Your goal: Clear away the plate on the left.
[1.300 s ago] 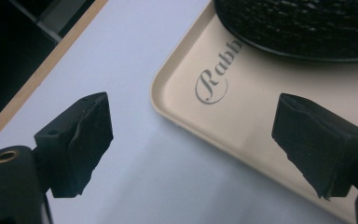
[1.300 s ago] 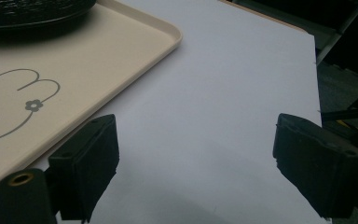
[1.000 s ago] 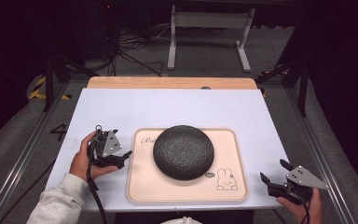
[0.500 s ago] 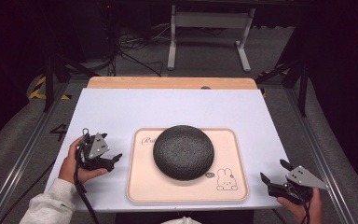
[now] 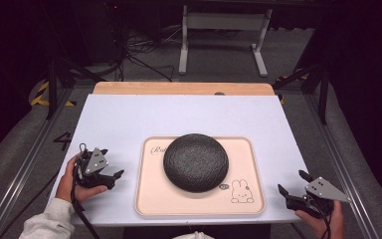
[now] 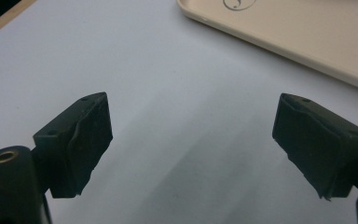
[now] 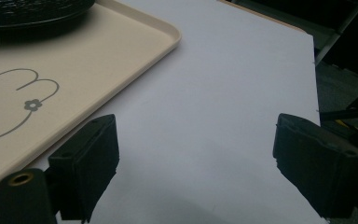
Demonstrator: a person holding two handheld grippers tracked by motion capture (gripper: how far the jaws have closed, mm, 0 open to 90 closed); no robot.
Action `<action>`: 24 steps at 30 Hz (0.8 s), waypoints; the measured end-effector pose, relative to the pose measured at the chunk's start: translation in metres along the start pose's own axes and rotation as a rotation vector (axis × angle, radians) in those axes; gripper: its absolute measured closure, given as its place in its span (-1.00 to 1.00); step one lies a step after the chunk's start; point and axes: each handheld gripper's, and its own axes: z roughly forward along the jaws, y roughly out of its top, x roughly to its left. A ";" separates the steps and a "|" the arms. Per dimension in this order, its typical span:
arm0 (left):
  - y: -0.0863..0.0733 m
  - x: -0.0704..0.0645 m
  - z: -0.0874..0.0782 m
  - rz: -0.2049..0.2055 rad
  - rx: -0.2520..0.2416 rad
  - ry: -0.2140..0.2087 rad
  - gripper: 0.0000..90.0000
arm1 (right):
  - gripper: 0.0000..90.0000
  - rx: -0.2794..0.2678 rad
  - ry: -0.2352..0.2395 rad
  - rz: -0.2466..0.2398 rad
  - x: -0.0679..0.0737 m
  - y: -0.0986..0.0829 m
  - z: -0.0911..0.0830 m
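A cream tray (image 5: 199,205) lies flat on the white surface (image 5: 179,117), near its front edge. On the tray rests one dark, domed, textured lid-like object (image 5: 195,161), toward the rear half; a rabbit drawing (image 5: 242,191) marks the front right corner. Left hand-held gripper (image 5: 113,176): jaws wide, empty, left of the tray. Right hand-held gripper (image 5: 292,188): jaws wide, empty, off the tray's front right corner.
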 end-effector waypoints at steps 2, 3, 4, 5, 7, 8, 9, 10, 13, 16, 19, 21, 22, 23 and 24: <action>-0.004 0.000 -0.002 -0.010 0.000 -0.003 -0.72 | -0.67 0.000 0.000 -0.001 0.000 0.000 0.000; -0.005 0.000 -0.002 -0.016 -0.005 -0.005 -0.72 | -0.67 0.000 0.000 -0.001 0.000 0.000 0.000; -0.008 0.000 -0.004 -0.028 -0.007 -0.011 -0.72 | -0.67 0.001 -0.001 0.000 0.000 0.000 0.000; -0.008 0.000 -0.004 -0.028 -0.007 -0.011 -0.72 | -0.67 0.001 -0.001 0.000 0.000 0.000 0.000; -0.013 0.000 -0.006 -0.046 -0.013 -0.015 -0.72 | -0.67 0.001 -0.001 -0.001 0.000 0.000 0.000; -0.015 -0.001 -0.007 -0.056 -0.019 -0.017 -0.72 | -0.67 0.001 -0.001 -0.001 0.000 0.000 0.000; -0.017 -0.002 -0.008 -0.070 -0.025 -0.025 -0.72 | -0.67 0.001 -0.001 -0.001 0.000 0.000 0.000; -0.021 -0.003 -0.009 -0.075 -0.026 -0.029 -0.72 | -0.67 0.000 -0.001 -0.001 0.000 0.000 0.000; -0.024 -0.006 -0.012 -0.089 -0.033 -0.039 -0.72 | -0.67 0.001 -0.002 -0.001 0.000 0.000 0.000; -0.027 -0.007 -0.016 -0.103 -0.042 -0.044 -0.72 | -0.67 0.000 -0.003 -0.002 0.001 0.000 0.000; -0.031 -0.008 -0.023 -0.116 -0.054 -0.037 -0.72 | -0.67 0.001 -0.002 -0.003 0.001 0.001 0.000; -0.035 -0.007 -0.026 -0.134 -0.064 -0.044 -0.72 | -0.67 0.000 0.001 -0.006 0.001 0.001 0.000; -0.037 -0.007 -0.027 -0.136 -0.064 -0.045 -0.72 | -0.67 0.001 0.000 -0.006 0.001 0.001 0.000; -0.038 -0.007 -0.028 -0.133 -0.063 -0.049 -0.72 | -0.67 0.000 0.000 -0.005 0.001 0.001 0.000; -0.038 -0.008 -0.029 -0.132 -0.061 -0.049 -0.73 | -0.67 -0.001 0.001 -0.005 0.001 0.001 0.000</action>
